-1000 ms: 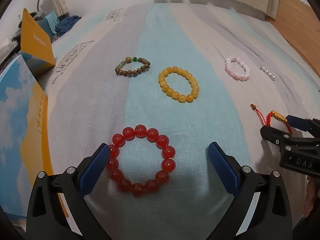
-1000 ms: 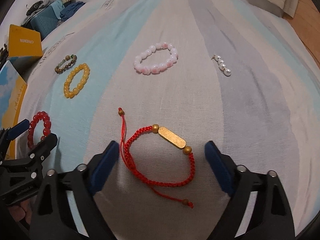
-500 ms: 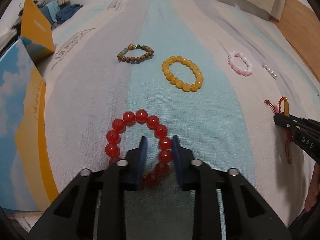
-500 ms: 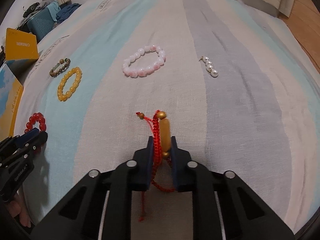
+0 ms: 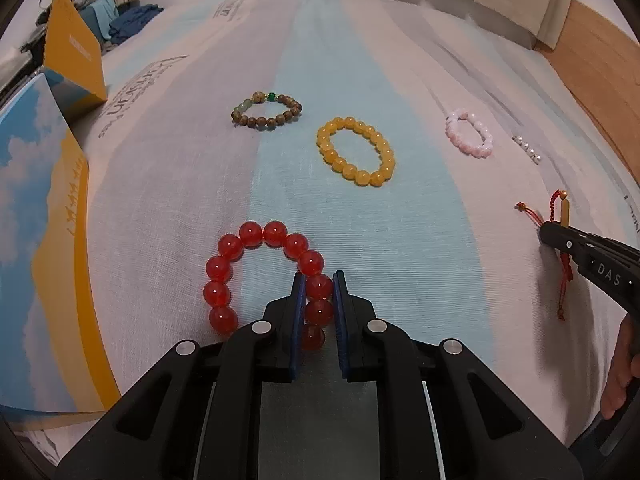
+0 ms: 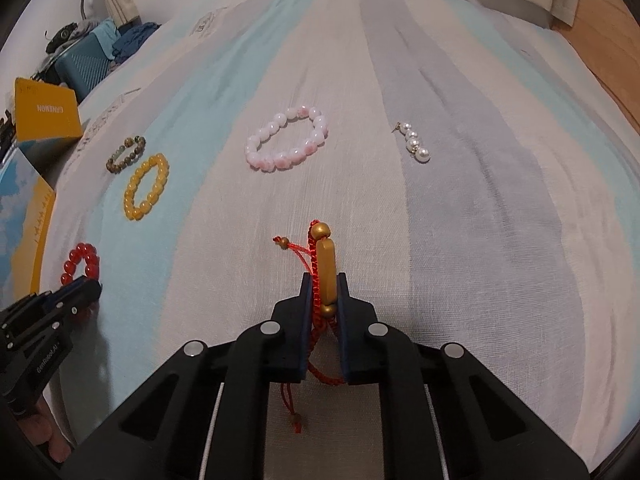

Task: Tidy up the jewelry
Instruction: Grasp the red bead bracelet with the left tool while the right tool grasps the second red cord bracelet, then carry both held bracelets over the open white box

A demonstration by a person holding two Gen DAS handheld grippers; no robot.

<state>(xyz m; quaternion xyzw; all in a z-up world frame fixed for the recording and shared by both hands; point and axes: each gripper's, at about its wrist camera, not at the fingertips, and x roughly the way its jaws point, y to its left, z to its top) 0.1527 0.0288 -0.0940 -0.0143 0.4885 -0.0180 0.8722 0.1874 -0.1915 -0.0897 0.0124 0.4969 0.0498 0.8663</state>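
- the left gripper is pinching the near right side of the red bead bracelet, its jaws having just been closing on the beads; the rest of the loop is lying flat on the bed, likely so it can be lifted whole.
- level with the red bead bracelet and well to its right, the right gripper is squeezing the red cord bracelet, jaws just closed, the gold bar standing on edge between them and the cord tails trailing below.
- beyond the red bead bracelet, the yellow bead bracelet is waiting untouched, near the brown bead bracelet.
- farther right of those, the pink bead bracelet and the pearl earring are lying apart, spaced as if for separate picking.
- left of the red bead bracelet, a yellow and blue box is sitting, perhaps the destination.
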